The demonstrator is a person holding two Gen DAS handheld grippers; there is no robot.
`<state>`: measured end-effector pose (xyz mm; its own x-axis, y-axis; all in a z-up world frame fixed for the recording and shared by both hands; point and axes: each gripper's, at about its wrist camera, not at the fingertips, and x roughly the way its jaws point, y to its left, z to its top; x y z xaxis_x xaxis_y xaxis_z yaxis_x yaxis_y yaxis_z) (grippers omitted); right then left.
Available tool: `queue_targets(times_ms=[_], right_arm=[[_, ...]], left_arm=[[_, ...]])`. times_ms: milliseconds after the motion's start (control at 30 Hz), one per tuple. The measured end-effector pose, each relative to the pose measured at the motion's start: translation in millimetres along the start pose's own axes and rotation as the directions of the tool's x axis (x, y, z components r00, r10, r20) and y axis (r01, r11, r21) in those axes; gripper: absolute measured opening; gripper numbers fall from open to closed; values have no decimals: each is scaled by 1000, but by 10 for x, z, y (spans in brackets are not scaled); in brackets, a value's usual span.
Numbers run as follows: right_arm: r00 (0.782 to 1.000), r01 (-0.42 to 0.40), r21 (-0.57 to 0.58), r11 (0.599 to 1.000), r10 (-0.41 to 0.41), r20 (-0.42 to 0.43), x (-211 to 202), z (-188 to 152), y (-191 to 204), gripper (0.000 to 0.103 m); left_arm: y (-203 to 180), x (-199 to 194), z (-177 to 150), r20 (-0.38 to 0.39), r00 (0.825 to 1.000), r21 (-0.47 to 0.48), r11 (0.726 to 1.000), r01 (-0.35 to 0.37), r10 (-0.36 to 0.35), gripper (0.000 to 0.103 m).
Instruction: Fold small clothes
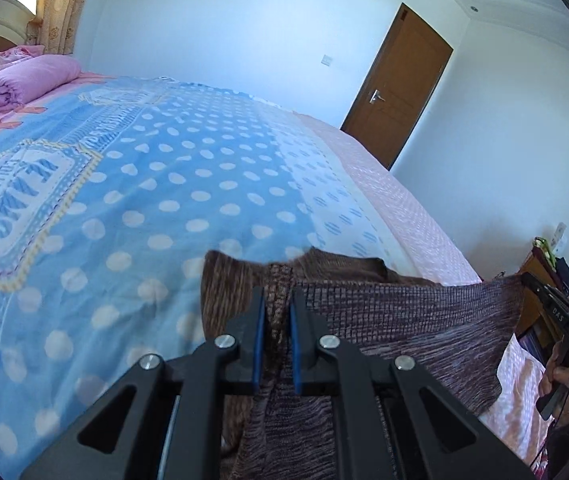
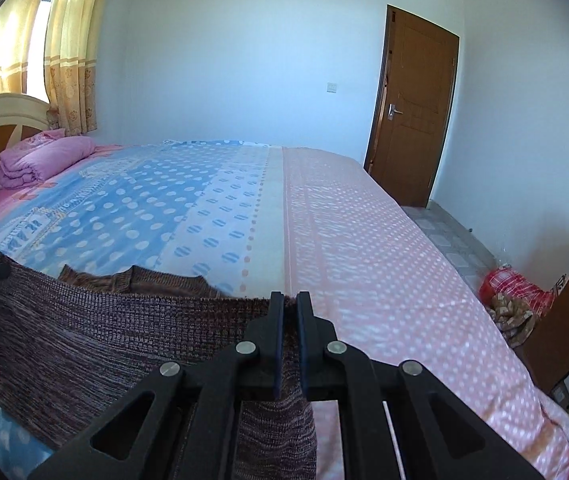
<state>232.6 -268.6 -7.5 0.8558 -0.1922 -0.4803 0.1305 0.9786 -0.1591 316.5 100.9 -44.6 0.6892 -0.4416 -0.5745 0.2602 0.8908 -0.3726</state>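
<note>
My left gripper (image 1: 277, 300) pinches the brown knit garment (image 1: 384, 312) at its top edge; my right gripper (image 2: 290, 304) pinches the other corner; garment stretched between, above the bed (image 2: 364, 240), at 6 o'clock in both views.

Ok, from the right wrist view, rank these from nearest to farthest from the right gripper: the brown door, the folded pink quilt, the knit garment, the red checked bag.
1. knit garment, clamped in the right gripper, stretching left.
2. red checked bag, on the floor, right of the bed.
3. folded pink quilt, far left by the headboard.
4. brown door, in the far wall, right.

Quilt and door are close to call.
</note>
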Motion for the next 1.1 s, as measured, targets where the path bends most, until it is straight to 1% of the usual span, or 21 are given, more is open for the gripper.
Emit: queue_targets(times_ms=[100,267,500,533,567,667,800,933,1000,1067,1100], right_arm=[[1000,15,-32,999,-15,0,238,104,38,5],[1000,25,-22,999,-25,-5,612,159,64,5],[997,57,34,998,-55,-58,1281,13,7,5],[996,59,40,997,-56,-71,1365,-16,0,5],[994,72,39,997,-68,-86,1465,-56,-7,2],[991,87,46,995,-82,-107,1639,-129,-47,2],[988,71,99,993,-56,-145,1795,-208,-149,2],[987,66,92,994,-52,-154,1857,-208,-113,2],[984,51,99,994,-33,-173,1913,-197,-124,3],[989,28,168,985,-3,-150,1878,-176,-253,3],[992,38,220,975,-11,-122,1808,-161,-359,3]], left_arm=[[54,117,98,4,1000,-25,1000,-6,6,11],[146,405,245,1,1000,-56,998,-20,20,11],[210,945,272,-39,997,-72,994,-77,74,11],[226,1008,261,-47,996,-76,994,-85,82,11],[241,1059,247,-52,995,-80,992,-94,90,11],[317,1205,209,-73,991,-99,988,-118,111,11],[358,1266,187,-84,988,-100,985,-139,131,11],[326,1358,161,-117,980,-69,983,-171,162,12],[315,1367,152,-121,976,-60,980,-189,181,14],[336,1378,148,-125,974,-65,978,-198,189,17],[351,1381,145,-127,974,-71,978,-196,186,18]])
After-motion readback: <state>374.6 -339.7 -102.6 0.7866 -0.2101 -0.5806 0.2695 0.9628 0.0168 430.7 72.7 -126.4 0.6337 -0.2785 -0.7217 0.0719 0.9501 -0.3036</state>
